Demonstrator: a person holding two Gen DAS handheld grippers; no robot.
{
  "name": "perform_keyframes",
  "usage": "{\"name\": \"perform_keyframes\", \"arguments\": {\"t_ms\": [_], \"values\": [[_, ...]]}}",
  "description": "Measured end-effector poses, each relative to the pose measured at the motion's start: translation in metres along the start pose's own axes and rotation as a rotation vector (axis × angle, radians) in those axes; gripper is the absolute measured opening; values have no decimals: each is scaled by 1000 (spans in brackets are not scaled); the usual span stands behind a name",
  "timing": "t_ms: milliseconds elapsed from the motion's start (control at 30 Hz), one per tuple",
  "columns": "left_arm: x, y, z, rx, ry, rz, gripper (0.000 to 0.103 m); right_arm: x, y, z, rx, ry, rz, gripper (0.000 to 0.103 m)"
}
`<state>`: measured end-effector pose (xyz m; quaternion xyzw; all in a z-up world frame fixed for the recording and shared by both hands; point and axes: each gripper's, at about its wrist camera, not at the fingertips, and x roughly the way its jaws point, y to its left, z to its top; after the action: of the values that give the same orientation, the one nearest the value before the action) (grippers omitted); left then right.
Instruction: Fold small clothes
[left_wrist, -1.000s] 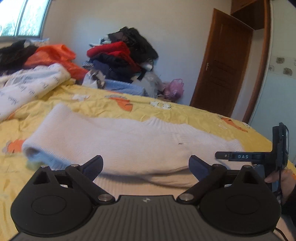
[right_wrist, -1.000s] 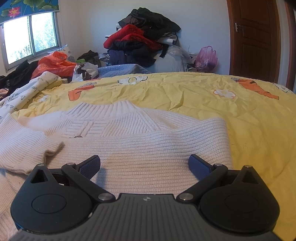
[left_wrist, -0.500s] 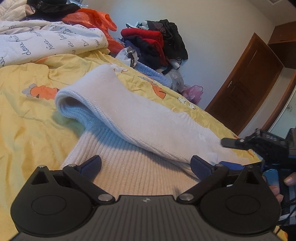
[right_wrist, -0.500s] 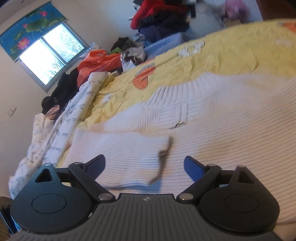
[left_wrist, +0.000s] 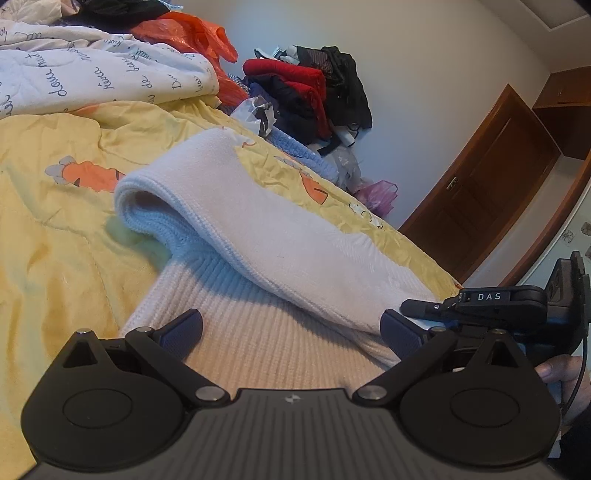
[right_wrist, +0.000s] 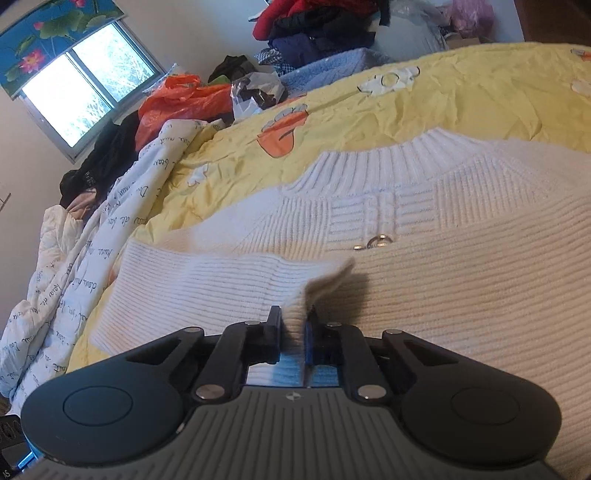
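A cream ribbed knit sweater (right_wrist: 461, 229) lies flat on the yellow bedspread (right_wrist: 424, 107), its collar toward the far side. One sleeve (right_wrist: 207, 280) is folded across the body. My right gripper (right_wrist: 291, 325) is shut on that sleeve's cuff edge. In the left wrist view the sweater (left_wrist: 258, 343) lies under my left gripper (left_wrist: 291, 325), which is open and empty just above the ribbed hem, with the folded sleeve (left_wrist: 258, 221) running across ahead of it. The right gripper (left_wrist: 491, 306) shows at the right edge of that view.
A white printed quilt (right_wrist: 92, 251) lies bunched at the bed's left side. An orange plastic bag (right_wrist: 177, 103) and a pile of red and dark clothes (left_wrist: 306, 92) sit at the far edge. A brown door (left_wrist: 491, 177) stands at right.
My right gripper has closed on the sleeve cuff; it was open before. Both grippers tilted and moved lower and closer to the sweater. My left gripper stays open.
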<state>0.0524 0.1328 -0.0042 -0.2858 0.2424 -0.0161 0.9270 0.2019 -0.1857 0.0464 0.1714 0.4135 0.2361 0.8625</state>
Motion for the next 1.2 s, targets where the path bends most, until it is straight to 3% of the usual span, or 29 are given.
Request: {"name": "perform_keyframes", "arguments": {"t_ms": [233,500,833,933,1000,1033,1167,1200], "values": [[0,0,0,0,0,1,103,-46,-2,23,-134,-63,-37,12],[0,-1,0,4,2,1,103,-102,-93,21,-38,-111,-195,12],[0,-2,1,12,3,7,103,-87,-108,-1,-39,-84,-207,13],[0,-1,1,12,3,6,103,-89,-114,-1,-9,-87,-167,21],[0,-1,1,11,3,6,103,-93,-118,-2,12,-97,-146,38],[0,-1,1,11,3,6,103,-95,-121,-3,24,-108,-129,39],[0,-1,1,11,3,6,103,-94,-126,-6,46,-106,-119,39],[0,-2,1,12,3,6,103,-93,-124,-6,33,-107,-132,26]]}}
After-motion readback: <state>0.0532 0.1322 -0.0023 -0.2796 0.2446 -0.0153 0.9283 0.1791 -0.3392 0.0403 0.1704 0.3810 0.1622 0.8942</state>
